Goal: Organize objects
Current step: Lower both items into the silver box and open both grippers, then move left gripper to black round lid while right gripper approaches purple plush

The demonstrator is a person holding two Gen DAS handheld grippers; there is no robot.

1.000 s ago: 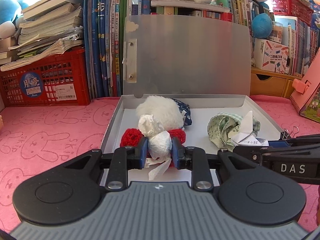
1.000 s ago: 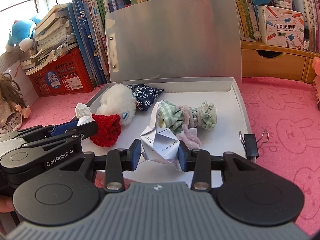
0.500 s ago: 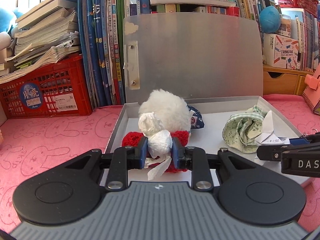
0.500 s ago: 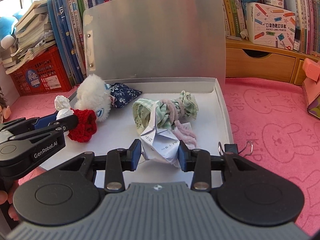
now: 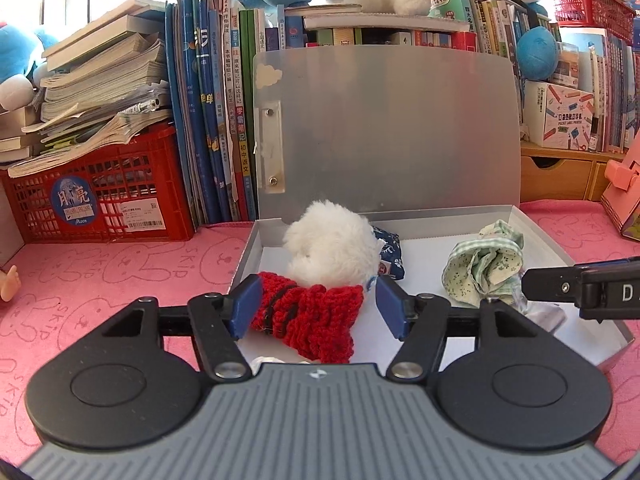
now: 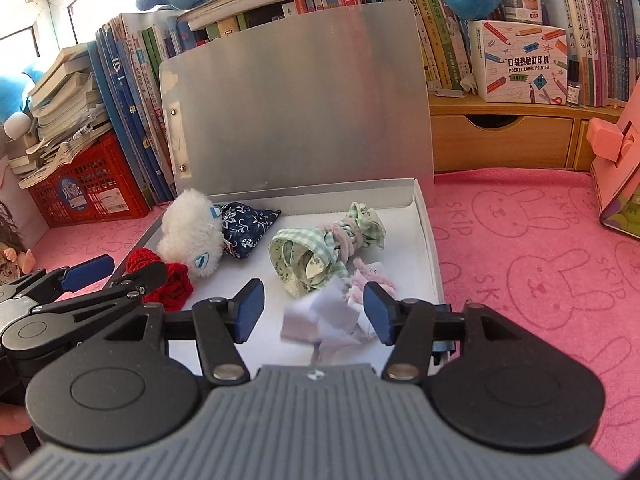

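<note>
Paper (image 6: 320, 318), light and easily crushed, is best pinched at a folded edge, lying loose at 6 o'clock in the box (image 6: 426, 216) between the right hand-held gripper's (image 6: 314, 312) spread fingers; the left hand-held gripper (image 5: 318, 306) gapes empty too.

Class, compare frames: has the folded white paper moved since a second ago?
Yes. The folded white paper has left the right hand-held gripper, now open, and dropped blurred toward the grey box floor.

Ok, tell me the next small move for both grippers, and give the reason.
Probably draw both grippers straight back, away from the open grey plastic case. The left gripper and right gripper both stand open and grip nothing. The folded white paper piece lies loose between the right fingers over the case floor, and the red knitted item sits inside, so both look delivered.
</note>
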